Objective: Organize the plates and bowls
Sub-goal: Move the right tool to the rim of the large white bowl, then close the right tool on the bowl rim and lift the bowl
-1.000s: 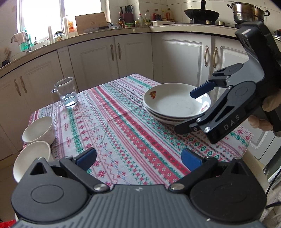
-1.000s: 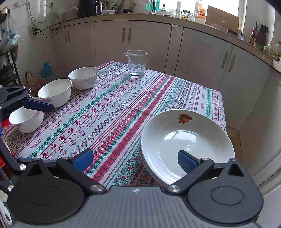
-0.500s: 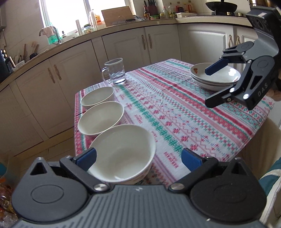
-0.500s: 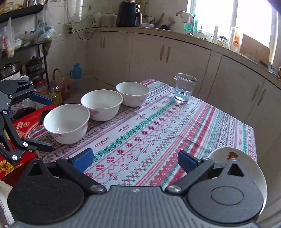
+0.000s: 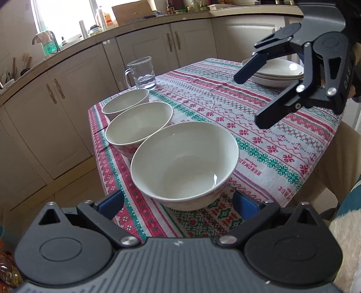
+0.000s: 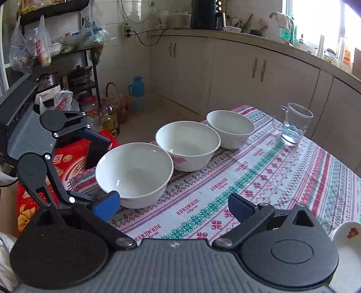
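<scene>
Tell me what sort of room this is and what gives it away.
Most likely a home kitchen. Cream cabinets run under a long worktop with a sink tap by the window, a kettle stands plugged in at the wall, and bowls sit on a cloth-covered table.

The stack of plates (image 5: 277,74) is being partly covered in the left wrist view by the right gripper (image 5: 250,97), whose upper finger is crossing its near rim. In the right wrist view only a sliver of the top plate (image 6: 347,234) is showing, the rest being cut off by the picture's edge and the gripper's own body. The middle bowl (image 5: 138,126) is hiding part of the far bowl (image 5: 125,102). The person's hand (image 5: 354,74) is barely peeking out behind the right gripper.
</scene>
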The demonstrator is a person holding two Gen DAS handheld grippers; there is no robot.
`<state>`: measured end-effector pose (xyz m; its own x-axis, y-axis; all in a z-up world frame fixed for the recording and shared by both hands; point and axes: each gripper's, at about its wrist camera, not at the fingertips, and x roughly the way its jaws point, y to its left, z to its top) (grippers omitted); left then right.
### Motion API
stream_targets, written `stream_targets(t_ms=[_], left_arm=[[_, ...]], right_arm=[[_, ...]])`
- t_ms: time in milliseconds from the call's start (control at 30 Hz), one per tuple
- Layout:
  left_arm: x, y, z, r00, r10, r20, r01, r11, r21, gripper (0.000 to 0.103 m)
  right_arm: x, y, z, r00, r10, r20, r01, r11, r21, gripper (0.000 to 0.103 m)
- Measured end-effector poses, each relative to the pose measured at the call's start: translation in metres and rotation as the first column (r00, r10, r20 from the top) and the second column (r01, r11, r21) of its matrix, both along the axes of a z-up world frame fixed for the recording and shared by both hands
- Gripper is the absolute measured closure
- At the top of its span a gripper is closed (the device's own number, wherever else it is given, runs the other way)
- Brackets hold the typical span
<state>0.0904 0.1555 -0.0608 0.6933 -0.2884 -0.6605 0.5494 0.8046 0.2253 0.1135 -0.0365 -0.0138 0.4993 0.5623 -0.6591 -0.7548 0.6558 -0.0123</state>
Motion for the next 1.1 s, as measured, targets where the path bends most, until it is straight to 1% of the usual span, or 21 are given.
stream_targets(t_ms=[133,233,333,400,467,533,700,767,800,833,867,1100], left_arm=[[0.006,-0.002,-0.004,0.999,-0.036,0.000,0.036,0.999,0.000,0.002],[0.009,-0.002,-0.005,0.999,-0.050,-0.006,0.050,0.999,-0.016,0.003],[0.010,-0.002,-0.005,0.998,-0.065,-0.003,0.065,0.997,-0.029,0.003],[0.012,-0.001,-0.005,0.998,-0.069,-0.004,0.069,0.997,-0.036,0.003],[0.013,-0.001,-0.006,0.997,-0.072,-0.011,0.072,0.996,-0.046,0.009],[0.014,0.000,-0.007,0.997,-0.070,-0.015,0.070,0.996,-0.047,0.011],[0.018,0.001,-0.007,0.997,-0.073,-0.026,0.071,0.996,-0.062,0.012],[0.018,0.001,-0.007,0.997,-0.073,-0.026,0.071,0.996,-0.062,0.012],[0.018,0.001,-0.007,0.997,-0.074,-0.027,0.072,0.995,-0.063,0.012],[0.018,0.001,-0.007,0.997,-0.074,-0.028,0.072,0.995,-0.063,0.012],[0.018,0.001,-0.007,0.997,-0.073,-0.029,0.072,0.995,-0.063,0.012],[0.020,0.000,-0.007,0.997,-0.077,-0.032,0.075,0.995,-0.059,0.012]], right_arm=[[0.006,0.016,-0.001,0.999,0.041,-0.027,-0.040,0.999,0.009,0.000],[0.012,0.025,-0.003,0.997,0.054,-0.054,-0.054,0.998,0.012,0.001],[0.017,0.031,-0.005,0.996,0.060,-0.069,-0.059,0.998,0.015,0.005],[0.021,0.035,-0.006,0.995,0.062,-0.083,-0.061,0.998,0.015,0.014],[0.025,0.038,-0.007,0.993,0.063,-0.099,-0.062,0.998,0.011,0.021],[0.029,0.040,-0.010,0.992,0.058,-0.111,-0.058,0.998,0.009,0.022],[0.040,0.043,-0.018,0.985,0.056,-0.164,-0.053,0.998,0.027,0.034],[0.042,0.044,-0.021,0.982,0.059,-0.182,-0.054,0.998,0.030,0.037],[0.043,0.044,-0.023,0.980,0.061,-0.190,-0.055,0.998,0.034,0.041],[0.044,0.045,-0.024,0.977,0.066,-0.202,-0.059,0.998,0.038,0.043],[0.045,0.045,-0.025,0.976,0.069,-0.208,-0.062,0.997,0.040,0.044],[0.043,0.047,-0.025,0.974,0.076,-0.211,-0.068,0.997,0.046,0.044]])
